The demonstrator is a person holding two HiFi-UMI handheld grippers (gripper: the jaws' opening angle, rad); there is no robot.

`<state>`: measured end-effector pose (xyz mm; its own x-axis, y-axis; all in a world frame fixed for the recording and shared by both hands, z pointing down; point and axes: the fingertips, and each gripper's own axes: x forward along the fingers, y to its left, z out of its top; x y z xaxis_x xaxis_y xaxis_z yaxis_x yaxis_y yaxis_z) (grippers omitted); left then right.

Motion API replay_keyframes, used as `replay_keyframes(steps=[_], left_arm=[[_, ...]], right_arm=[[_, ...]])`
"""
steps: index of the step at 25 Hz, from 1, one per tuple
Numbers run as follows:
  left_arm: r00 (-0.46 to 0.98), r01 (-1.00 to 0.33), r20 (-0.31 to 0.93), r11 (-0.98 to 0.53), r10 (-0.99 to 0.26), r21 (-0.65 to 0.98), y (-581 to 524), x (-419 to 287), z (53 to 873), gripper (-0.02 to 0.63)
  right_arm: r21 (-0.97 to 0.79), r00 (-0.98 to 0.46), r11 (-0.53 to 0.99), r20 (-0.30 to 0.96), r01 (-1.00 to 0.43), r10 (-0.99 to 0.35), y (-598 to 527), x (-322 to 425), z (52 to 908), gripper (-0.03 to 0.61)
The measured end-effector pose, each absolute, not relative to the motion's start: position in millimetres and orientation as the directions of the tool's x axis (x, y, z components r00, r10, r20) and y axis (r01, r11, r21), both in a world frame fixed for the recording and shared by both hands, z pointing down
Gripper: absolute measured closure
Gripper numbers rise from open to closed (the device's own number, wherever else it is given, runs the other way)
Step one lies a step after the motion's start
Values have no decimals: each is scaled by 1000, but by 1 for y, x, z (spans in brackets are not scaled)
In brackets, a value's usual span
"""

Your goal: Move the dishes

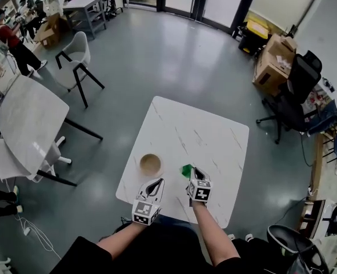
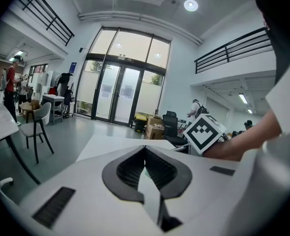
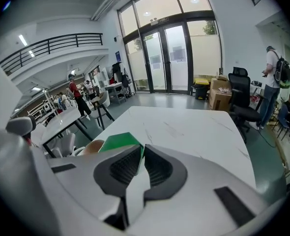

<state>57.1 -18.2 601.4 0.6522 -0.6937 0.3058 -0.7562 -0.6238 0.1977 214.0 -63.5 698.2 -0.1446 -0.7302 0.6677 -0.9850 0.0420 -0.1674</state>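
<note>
The left gripper (image 1: 159, 181) is fully closed and empty, with the round tan bowl (image 1: 150, 164) at its 11 o'clock on the white marble surface (image 1: 197, 130). The right gripper (image 1: 195, 170) is closed almost completely, pinching the edge of the angular green dish (image 1: 186, 169), which sticks out toward 10 o'clock just right of the bowl.

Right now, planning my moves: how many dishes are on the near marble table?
2: a tan bowl near the near-left corner of the table, and a green dish just right of it. None seems hidden.
</note>
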Motion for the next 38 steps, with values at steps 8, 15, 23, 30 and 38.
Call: replay_keyframes(steps=[8, 15, 23, 30, 38], left_arm=[[595, -800, 349, -574, -724, 174, -23, 79, 617, 597], [556, -828, 363, -537, -748, 163, -18, 90, 623, 597], [508, -858, 384, -495, -771, 141, -21, 93, 620, 597], [491, -865, 395, -488, -777, 115, -18, 88, 621, 597], [484, -872, 378, -469, -789, 139, -28, 82, 616, 597]], right_arm=[[-153, -184, 106, 710, -982, -679, -83, 242, 731, 538], [-182, -230, 141, 733, -973, -640, -92, 247, 757, 538], [-197, -273, 190, 759, -962, -591, -93, 247, 774, 538], [-218, -294, 198, 754, -956, -588, -92, 240, 774, 528], [-179, -256, 184, 720, -966, -645, -101, 252, 744, 495]])
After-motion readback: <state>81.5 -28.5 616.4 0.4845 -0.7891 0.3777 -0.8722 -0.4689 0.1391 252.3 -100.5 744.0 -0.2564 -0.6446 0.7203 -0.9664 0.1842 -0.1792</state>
